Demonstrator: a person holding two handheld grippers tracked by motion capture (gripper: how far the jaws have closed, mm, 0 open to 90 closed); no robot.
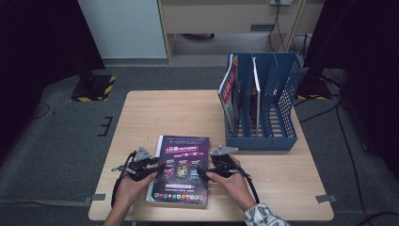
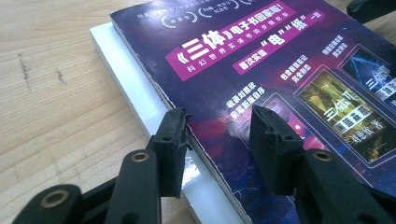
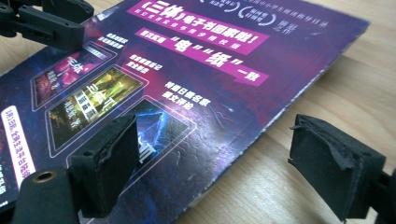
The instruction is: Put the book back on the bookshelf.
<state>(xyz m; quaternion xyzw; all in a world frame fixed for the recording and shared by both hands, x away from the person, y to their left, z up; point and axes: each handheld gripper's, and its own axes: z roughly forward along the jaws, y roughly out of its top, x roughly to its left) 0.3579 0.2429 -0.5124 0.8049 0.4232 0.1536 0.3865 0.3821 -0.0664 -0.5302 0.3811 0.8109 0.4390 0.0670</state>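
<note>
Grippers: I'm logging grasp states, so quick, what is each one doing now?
Left gripper: open, fingers straddling the purple magazine's left edge.
Right gripper: open, straddling its right edge, holding nothing.

The wooden table (image 1: 155, 108) has bare room across its far left part and along its left edge, where a hand could pass without meeting anything. The near middle is taken by the purple magazine (image 1: 180, 169), lying flat on a white one whose edge (image 2: 140, 100) sticks out on the left. The left gripper (image 1: 151, 170) sits at its left edge and the right gripper (image 1: 207, 170) at its right edge, so both flanks are occupied. Far right, the blue file rack (image 1: 277, 94) stands upright, with magazines (image 1: 229, 92) in its left slots; its right slots are free. A bare strip runs between the rack's front and the purple magazine, and the near right corner is open.
</note>
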